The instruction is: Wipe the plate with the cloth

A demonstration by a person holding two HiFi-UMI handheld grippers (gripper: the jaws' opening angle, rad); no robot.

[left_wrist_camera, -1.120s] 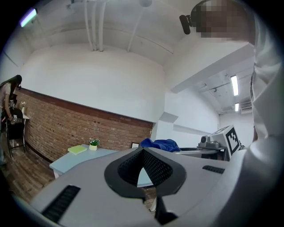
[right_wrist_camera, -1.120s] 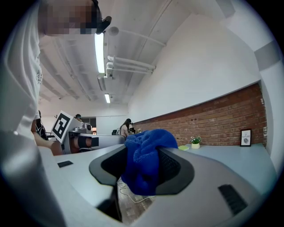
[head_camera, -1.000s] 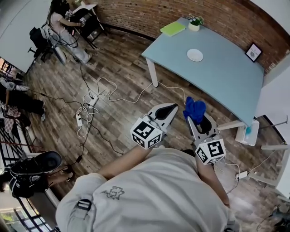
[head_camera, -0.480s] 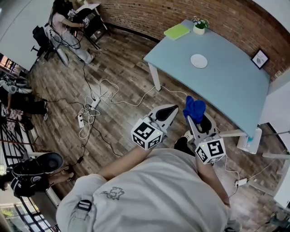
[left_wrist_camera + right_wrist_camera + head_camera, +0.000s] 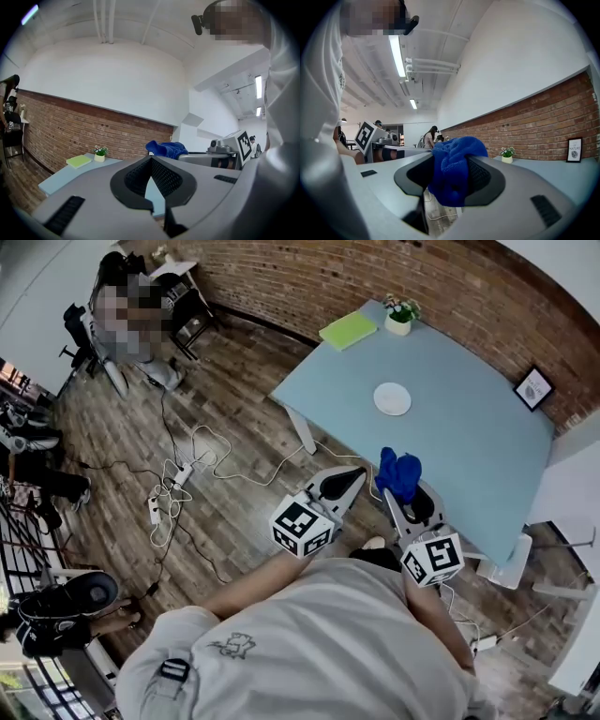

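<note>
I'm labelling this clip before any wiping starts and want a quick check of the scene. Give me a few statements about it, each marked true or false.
1. The right gripper is shut on the blue cloth. True.
2. The left gripper holds the plate. False: its jaws are together with nothing between them, and the plate lies on the table.
3. The cloth is touching the plate. False: the plate lies further in on the table, clearly apart from the cloth.
4. A green pad lies beside a small potted plant on the table. True.
</note>
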